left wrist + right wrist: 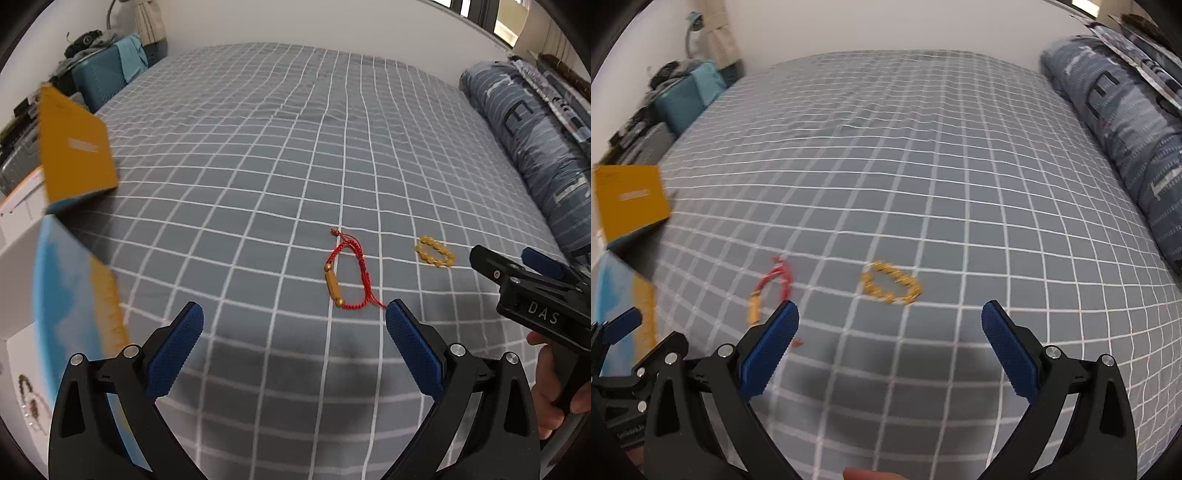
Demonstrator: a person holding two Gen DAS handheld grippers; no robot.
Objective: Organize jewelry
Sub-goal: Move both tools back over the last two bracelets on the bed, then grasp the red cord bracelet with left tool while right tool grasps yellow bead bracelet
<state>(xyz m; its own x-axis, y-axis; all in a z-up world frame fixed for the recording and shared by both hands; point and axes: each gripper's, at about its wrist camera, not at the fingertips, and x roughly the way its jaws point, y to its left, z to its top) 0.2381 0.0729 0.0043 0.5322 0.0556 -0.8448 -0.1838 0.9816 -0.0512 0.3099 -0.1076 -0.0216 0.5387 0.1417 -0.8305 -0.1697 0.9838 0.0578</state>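
Observation:
A red cord bracelet (347, 271) with gold beads lies on the grey checked bed sheet (258, 166), just ahead of my open, empty left gripper (294, 314) and slightly right of its middle. A yellow bead bracelet (435, 251) lies further right. In the right wrist view the yellow bead bracelet (891, 287) lies ahead of my open, empty right gripper (890, 314), and the red cord bracelet (772, 291) is by its left finger, partly hidden. The right gripper also shows in the left wrist view (532, 280).
An open box with a yellow lid (74, 147) and blue interior (66, 288) stands at the bed's left edge. A rolled blue striped quilt (535, 147) lies along the right. Suitcases and bags (99, 77) stand at the far left. A white surface with jewelry (29, 402) is at lower left.

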